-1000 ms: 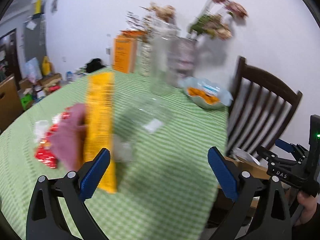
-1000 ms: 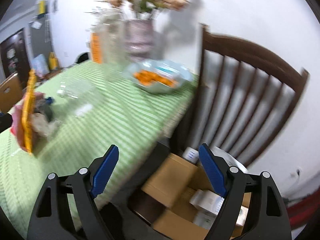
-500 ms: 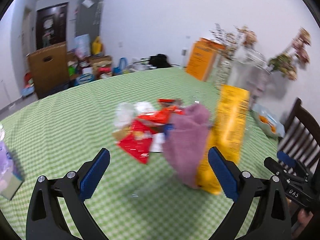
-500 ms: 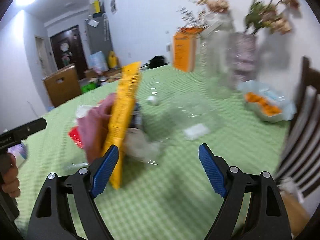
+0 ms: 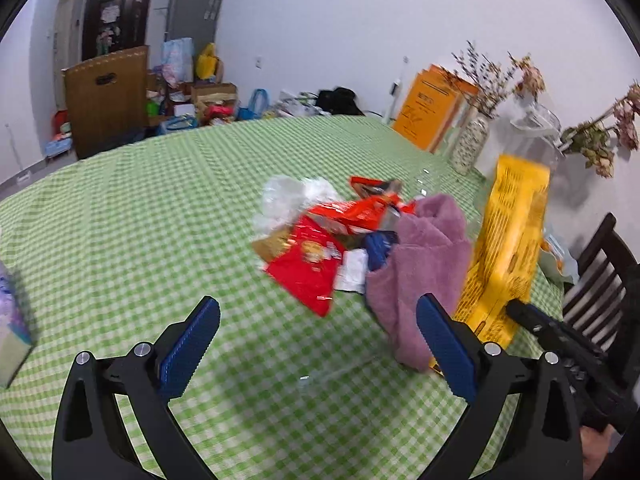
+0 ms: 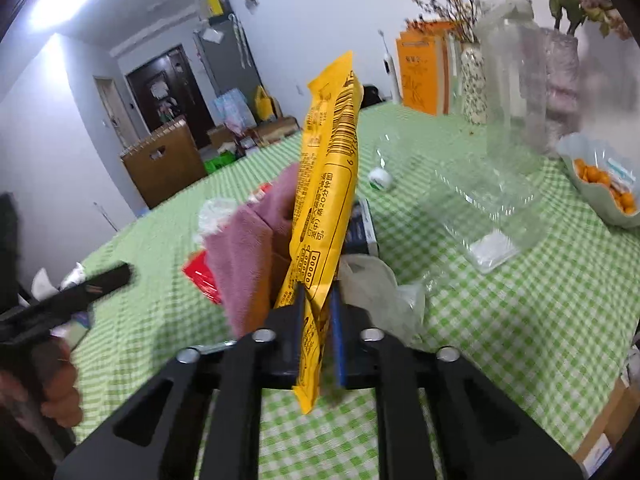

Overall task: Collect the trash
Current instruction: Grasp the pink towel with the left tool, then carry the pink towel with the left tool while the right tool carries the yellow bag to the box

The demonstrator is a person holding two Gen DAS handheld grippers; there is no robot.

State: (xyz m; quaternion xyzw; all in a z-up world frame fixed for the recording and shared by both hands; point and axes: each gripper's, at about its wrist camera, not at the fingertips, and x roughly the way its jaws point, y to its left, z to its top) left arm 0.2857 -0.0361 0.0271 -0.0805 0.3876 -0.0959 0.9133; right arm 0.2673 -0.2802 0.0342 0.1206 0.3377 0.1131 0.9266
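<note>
A pile of trash lies mid-table on the green checked cloth (image 5: pixel 160 208): red snack wrappers (image 5: pixel 308 268), a clear plastic bag (image 5: pixel 288 200) and a pink cloth (image 5: pixel 420 264). A tall yellow wrapper (image 6: pixel 328 160) stands upright beside the pink cloth (image 6: pixel 244 256). My right gripper (image 6: pixel 316 296) is closing its jaws, and the pads press on the yellow wrapper's lower end. The left gripper (image 5: pixel 316 308) is open, just short of the pile, with nothing between its fingers. A crumpled clear bag (image 6: pixel 376 284) and a clear plastic clamshell (image 6: pixel 488 208) lie to the right.
A bowl of orange fruit (image 6: pixel 600 184), glass vases (image 6: pixel 516 80) and an orange box (image 5: pixel 428 116) stand along the wall side. A dark wooden chair (image 5: pixel 600 280) is at the table's right edge. A tissue pack (image 5: pixel 12 332) sits far left. A cardboard box (image 6: pixel 600 432) is on the floor.
Both views swung left from the chair side toward the trash pile. The right gripper, open before, has shut on the yellow wrapper. The left gripper has stayed open.
</note>
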